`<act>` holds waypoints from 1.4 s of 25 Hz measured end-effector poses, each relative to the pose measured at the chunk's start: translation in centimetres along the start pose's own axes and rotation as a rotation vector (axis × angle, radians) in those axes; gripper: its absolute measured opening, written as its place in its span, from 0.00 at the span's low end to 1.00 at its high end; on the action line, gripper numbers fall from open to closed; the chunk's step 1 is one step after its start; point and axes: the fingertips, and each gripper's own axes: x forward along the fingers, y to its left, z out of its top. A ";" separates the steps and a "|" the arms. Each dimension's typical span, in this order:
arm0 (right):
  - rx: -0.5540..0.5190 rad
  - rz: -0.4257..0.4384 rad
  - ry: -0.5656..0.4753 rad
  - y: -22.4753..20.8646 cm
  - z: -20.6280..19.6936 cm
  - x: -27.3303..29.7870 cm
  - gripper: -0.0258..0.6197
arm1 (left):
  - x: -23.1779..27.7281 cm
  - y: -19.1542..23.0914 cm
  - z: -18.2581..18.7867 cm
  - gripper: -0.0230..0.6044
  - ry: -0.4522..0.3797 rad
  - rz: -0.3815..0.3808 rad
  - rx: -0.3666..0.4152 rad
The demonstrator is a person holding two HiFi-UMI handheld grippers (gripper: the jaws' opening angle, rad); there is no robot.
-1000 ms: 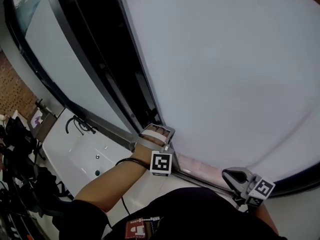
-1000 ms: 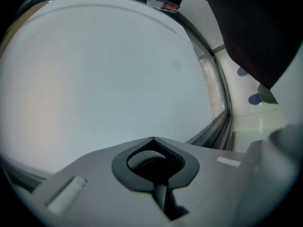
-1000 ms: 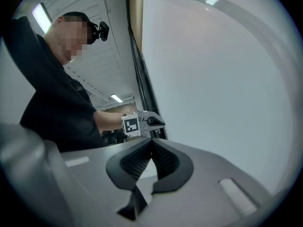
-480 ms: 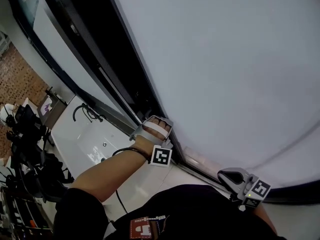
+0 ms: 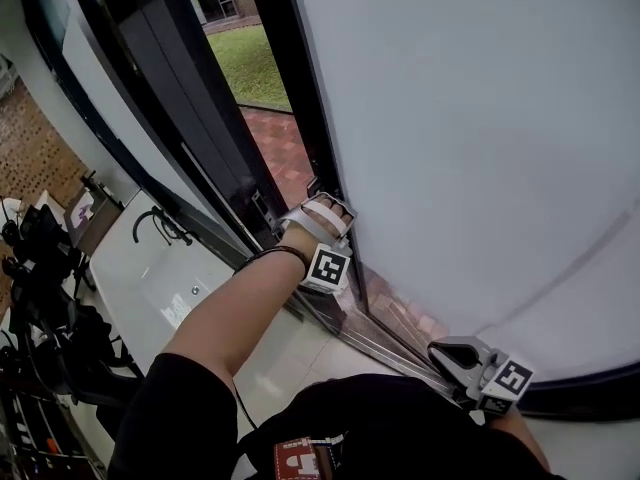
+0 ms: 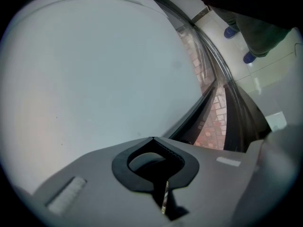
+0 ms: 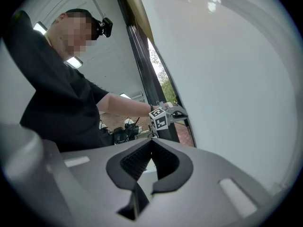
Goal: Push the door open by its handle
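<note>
The door (image 5: 480,118) is a big white panel with a black edge frame (image 5: 305,108); it fills most of the head view and the left gripper view (image 6: 94,70). My left gripper (image 5: 312,200) is shut and empty, its tips against the door's black edge low down. I cannot make out a separate handle there. In its own view the left gripper (image 6: 151,139) has its jaws closed tip to tip before the white panel. My right gripper (image 5: 445,353) hangs low at the right, shut and empty, apart from the door. The right gripper (image 7: 151,140) looks along the panel toward the left gripper (image 7: 182,113).
Through the gap beside the door edge I see grass (image 5: 245,63) and red brick paving (image 5: 285,158). A metal threshold track (image 5: 370,328) runs along the floor. A white counter with a black faucet (image 5: 160,230) and dark equipment (image 5: 40,298) stand at the left.
The door has swung away and a gap has opened, showing grass and bricks outside. My left gripper moved up and forward with the door edge. The right gripper sank slightly.
</note>
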 end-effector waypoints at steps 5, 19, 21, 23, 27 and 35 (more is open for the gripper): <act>0.018 -0.091 -0.025 -3.5 0.8 0.7 0.04 | 6.2 2.1 0.0 0.03 -0.046 0.008 0.076; -0.038 -0.336 -0.070 -15.3 3.8 2.7 0.04 | 24.1 12.8 5.7 0.02 -0.254 0.123 0.199; -0.024 -0.353 -0.074 -16.6 4.4 1.9 0.04 | 25.7 14.6 6.8 0.02 -0.289 0.139 0.213; -0.014 -0.372 -0.080 -18.5 5.1 0.8 0.04 | 27.5 16.4 8.2 0.02 -0.326 0.157 0.224; -0.031 -0.377 -0.061 -23.4 6.4 -1.4 0.04 | 32.1 19.9 11.7 0.02 -0.393 0.182 0.259; -0.023 -0.393 -0.044 -29.5 8.0 -4.4 0.04 | 38.1 26.6 19.1 0.01 -0.509 0.227 0.320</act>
